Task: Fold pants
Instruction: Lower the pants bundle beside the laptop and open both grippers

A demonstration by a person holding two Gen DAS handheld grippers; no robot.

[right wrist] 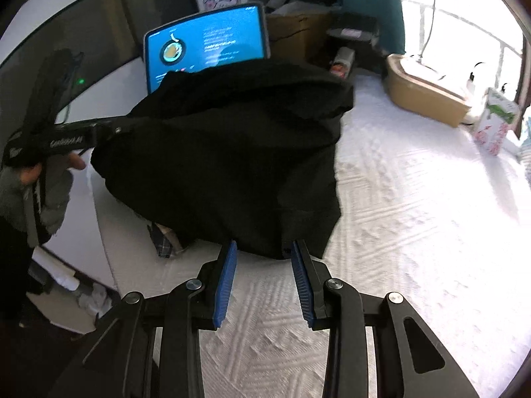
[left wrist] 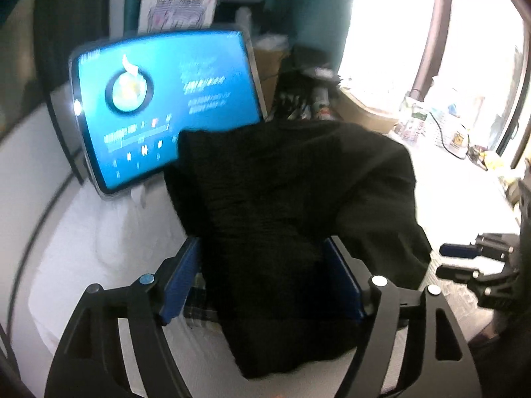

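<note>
Nearest to us in the right wrist view, our right claw point(right wrist: 264, 258) stands partly spread just at the near hem of the black pants point(right wrist: 232, 152); the cloth edge lies between the blue pads point(right wrist: 225, 285), but they do not press on it. In the left wrist view our left claw point(left wrist: 262, 285) is spread wide, with the dark cloth lying loose between its pads. The pants are a bunched heap on the bed point(right wrist: 415, 199) with the white textured cover. At the left a hand point(right wrist: 30, 172) holds the other tool. A piece of checked cloth point(right wrist: 162, 238) shows under the heap. Behind stands a tablet point(right wrist: 205, 43) with a blue screen, and further a cardboard box point(right wrist: 428, 93) near the bright window
</note>
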